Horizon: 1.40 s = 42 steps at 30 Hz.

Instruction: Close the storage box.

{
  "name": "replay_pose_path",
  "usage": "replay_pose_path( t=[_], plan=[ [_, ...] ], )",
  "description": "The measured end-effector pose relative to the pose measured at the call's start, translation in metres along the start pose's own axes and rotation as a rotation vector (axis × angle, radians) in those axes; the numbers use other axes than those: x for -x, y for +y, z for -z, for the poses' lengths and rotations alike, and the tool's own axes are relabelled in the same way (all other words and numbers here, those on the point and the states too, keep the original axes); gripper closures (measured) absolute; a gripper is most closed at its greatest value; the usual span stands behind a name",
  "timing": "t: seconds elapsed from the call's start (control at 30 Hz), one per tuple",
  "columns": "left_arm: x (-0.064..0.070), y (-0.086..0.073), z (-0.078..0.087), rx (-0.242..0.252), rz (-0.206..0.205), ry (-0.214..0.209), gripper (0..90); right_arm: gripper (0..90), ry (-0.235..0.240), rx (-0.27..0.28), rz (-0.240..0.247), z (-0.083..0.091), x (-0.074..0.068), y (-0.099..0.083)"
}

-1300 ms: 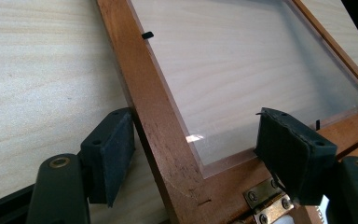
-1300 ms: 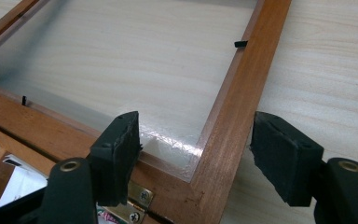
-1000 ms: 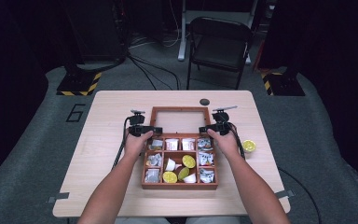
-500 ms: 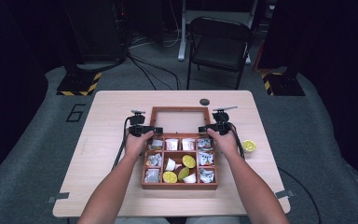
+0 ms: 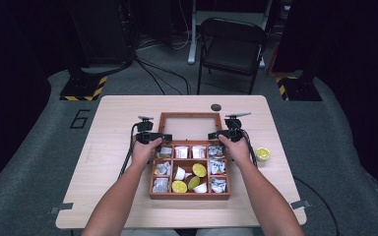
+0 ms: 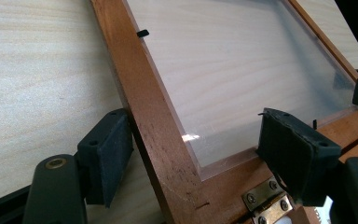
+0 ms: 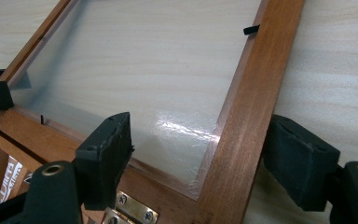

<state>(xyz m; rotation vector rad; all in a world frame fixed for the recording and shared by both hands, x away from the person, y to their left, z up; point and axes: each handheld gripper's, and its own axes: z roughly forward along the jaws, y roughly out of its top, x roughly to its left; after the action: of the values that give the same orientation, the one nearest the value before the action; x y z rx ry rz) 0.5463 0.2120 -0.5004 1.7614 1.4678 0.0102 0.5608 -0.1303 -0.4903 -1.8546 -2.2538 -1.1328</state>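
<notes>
While the high view is looking down on the table [image 5: 108, 162], the wooden box [image 5: 189, 195] is sitting near the middle of it with its glass-paned lid [image 5: 189, 117] lying open and flat behind the compartments. The left gripper [image 5: 163, 136] is resting at the lid's left hinge corner and the right gripper [image 5: 215, 134] at its right hinge corner, each partly covered by the hand holding it, so the jaws are hard to make out here. Packets, white cups and lime halves are filling the compartments; their print is too small to read. A lime half in a cup [image 5: 262, 154] is sitting just right of the box, and a small dark disc [image 5: 216, 107] is lying beyond the lid.

Along the left gripper [image 6: 196, 149] view, the jaws are standing wide, straddling the lid's [image 6: 140, 98] side rail without visibly pressing it. A brass hinge [image 6: 265, 200] is being cut off at the bottom edge.

Along the right gripper [image 7: 200, 149] view, the jaws are likewise standing wide on either side of the lid's [image 7: 247, 102] other rail, with gaps showing. A hinge [image 7: 133, 210] is partly hidden behind the near jaw.
</notes>
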Motion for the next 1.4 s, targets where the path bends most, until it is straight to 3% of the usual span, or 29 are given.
replay_pose_path(
  t=[0.03,0.33,0.67,0.93,1.1,1.2,1.27,1.3,1.4],
  plan=[
    [0.000,0.000,0.000,-0.001,0.001,0.000,26.4,24.3,-0.003,0.006,0.017,0.000,0.001,0.000],
    [0.000,0.000,0.001,0.004,0.019,-0.006,28.4,24.7,-0.013,0.007,0.020,0.001,-0.001,0.001],
    [0.003,0.002,0.006,0.023,-0.017,0.019,32.9,28.0,-0.028,0.049,0.055,0.007,-0.005,0.003],
    [0.006,0.005,0.017,0.060,-0.028,0.011,35.4,29.4,-0.022,0.080,0.072,0.015,-0.010,0.005],
    [0.012,0.008,0.031,0.107,-0.030,-0.009,37.1,30.8,-0.024,0.096,0.108,0.031,-0.019,0.009],
    [0.016,0.008,0.038,0.116,-0.058,-0.007,37.1,30.9,-0.043,0.104,0.154,0.038,-0.026,0.011],
    [0.018,0.008,0.040,0.118,-0.061,-0.006,37.3,31.6,-0.046,0.113,0.160,0.043,-0.029,0.009],
    [0.022,0.006,0.045,0.119,-0.097,0.011,37.5,32.9,-0.045,0.116,0.166,0.045,-0.030,0.009],
    [0.030,0.003,0.052,0.125,-0.142,0.028,39.1,33.7,-0.033,0.132,0.171,0.055,-0.035,0.005]
  ],
)
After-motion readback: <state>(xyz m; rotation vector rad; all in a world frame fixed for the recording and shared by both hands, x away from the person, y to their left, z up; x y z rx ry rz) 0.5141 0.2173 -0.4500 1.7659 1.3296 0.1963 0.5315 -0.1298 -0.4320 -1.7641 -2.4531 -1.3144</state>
